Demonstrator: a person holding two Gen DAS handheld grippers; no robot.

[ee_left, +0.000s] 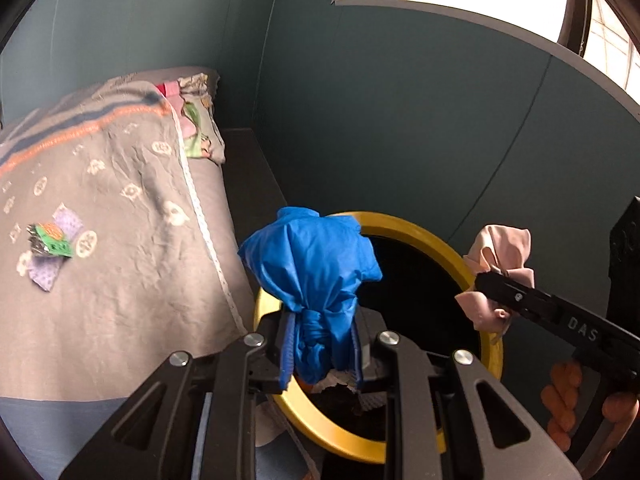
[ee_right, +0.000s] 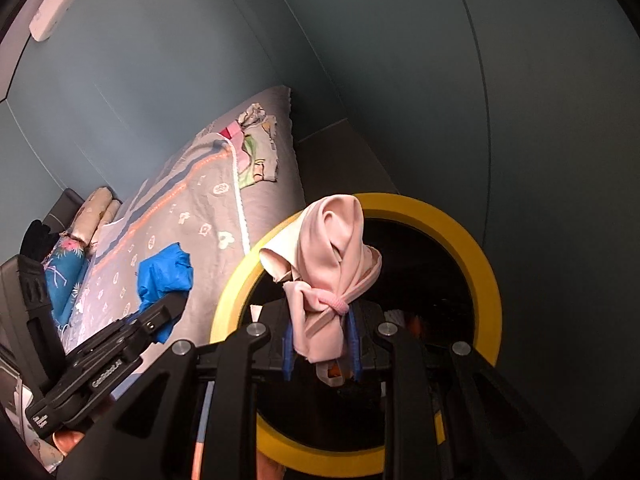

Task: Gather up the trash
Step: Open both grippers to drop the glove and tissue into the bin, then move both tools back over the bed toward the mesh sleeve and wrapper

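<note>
My left gripper (ee_left: 322, 344) is shut on a crumpled blue plastic bag (ee_left: 316, 268) and holds it over the near rim of a yellow-rimmed black bin (ee_left: 404, 232). My right gripper (ee_right: 322, 344) is shut on a knotted pink cloth (ee_right: 332, 256) above the same bin (ee_right: 484, 264). The right gripper also shows at the right of the left wrist view (ee_left: 500, 292) with the pink cloth (ee_left: 500, 256). The left gripper with the blue bag (ee_right: 164, 272) shows at the left of the right wrist view. A small green and purple wrapper (ee_left: 54, 246) lies on the bed.
A bed with a grey patterned cover (ee_left: 120, 208) lies left of the bin. A floral cloth (ee_left: 200, 120) sits at its far corner. Teal walls (ee_left: 400, 120) stand close behind the bin. Pillows (ee_right: 96, 208) lie at the bed's far end.
</note>
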